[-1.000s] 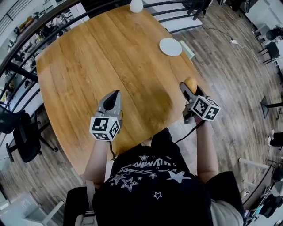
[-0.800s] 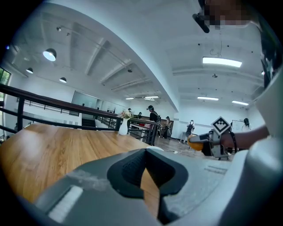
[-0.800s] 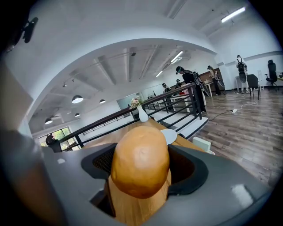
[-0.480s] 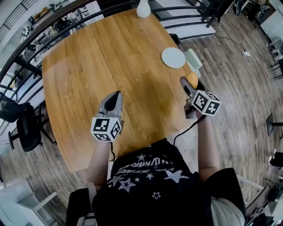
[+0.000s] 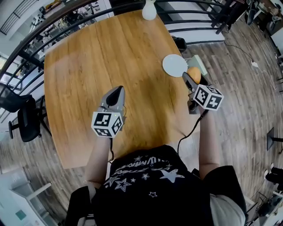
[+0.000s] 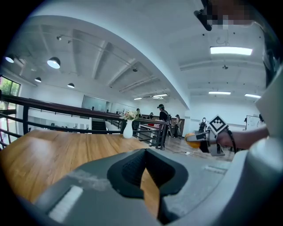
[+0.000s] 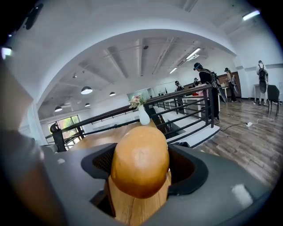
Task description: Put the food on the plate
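A golden-brown bread roll [image 5: 193,74] is clamped between the jaws of my right gripper [image 5: 189,80], held in the air at the table's right edge. It is just right of and nearer than the small white plate [image 5: 174,65]. In the right gripper view the roll [image 7: 139,165] fills the gap between the pads, with my right gripper [image 7: 141,176] shut on it. My left gripper [image 5: 117,91] hovers over the middle of the wooden table [image 5: 88,57], jaws together with nothing in them. The left gripper view shows my left gripper [image 6: 146,176] shut, and the roll [image 6: 192,138] far right.
A white vase [image 5: 149,11] with flowers stands at the table's far edge, also seen as the vase [image 7: 144,116] ahead. A pale box-like thing [image 5: 198,63] lies past the table edge by the plate. Black railings and wood floor surround the table.
My right gripper has carried the roll forward, away from the body, and now sits close beside the plate. The left gripper has stayed over the table's middle.
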A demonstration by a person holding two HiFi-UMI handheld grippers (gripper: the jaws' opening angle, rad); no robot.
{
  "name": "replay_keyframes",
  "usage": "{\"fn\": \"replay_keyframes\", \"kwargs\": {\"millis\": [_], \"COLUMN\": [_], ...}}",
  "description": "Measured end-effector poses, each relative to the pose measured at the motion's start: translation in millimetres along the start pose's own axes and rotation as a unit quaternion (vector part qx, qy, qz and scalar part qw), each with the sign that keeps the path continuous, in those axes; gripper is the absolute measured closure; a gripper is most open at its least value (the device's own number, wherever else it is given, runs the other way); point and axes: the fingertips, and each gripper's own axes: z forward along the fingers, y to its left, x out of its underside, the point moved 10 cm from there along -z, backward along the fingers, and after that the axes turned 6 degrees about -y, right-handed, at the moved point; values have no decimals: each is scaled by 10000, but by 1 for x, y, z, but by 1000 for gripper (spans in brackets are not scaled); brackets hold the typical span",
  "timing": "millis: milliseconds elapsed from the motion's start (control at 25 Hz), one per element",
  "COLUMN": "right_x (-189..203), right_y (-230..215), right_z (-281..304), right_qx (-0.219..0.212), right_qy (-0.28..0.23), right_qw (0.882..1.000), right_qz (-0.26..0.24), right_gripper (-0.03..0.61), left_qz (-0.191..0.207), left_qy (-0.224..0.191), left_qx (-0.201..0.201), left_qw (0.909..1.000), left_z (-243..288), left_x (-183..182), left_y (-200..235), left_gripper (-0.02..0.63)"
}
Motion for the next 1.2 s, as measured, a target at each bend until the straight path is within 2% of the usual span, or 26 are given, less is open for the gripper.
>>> {"fn": "replay_keyframes", "kwargs": {"millis": [160, 520, 840, 1200], "right_x": [-1, 26, 49, 63], "right_y": [-12, -22, -22, -22], "right_z": [30, 100, 151, 173], "right_qx": [-68, -186, -59, -166], "right_qy": [279, 840, 1334, 1678], "right_qw": [9995, 9948, 9809, 9669], "right_qz": [-142, -549, -1417, -1917], "right_gripper": [221, 221, 220, 219], "left_qz": [12, 6, -33, -124], "left_qy": [85, 344, 571, 734], "left_qx": [-57, -187, -253, -300], "left_qw": [9999, 9992, 9980, 9968], "left_z": [19, 50, 63, 73], "left_x": [2, 13, 20, 33], "left_y": [-4, -3, 8, 10], "left_gripper": [612, 612, 612, 612]}}
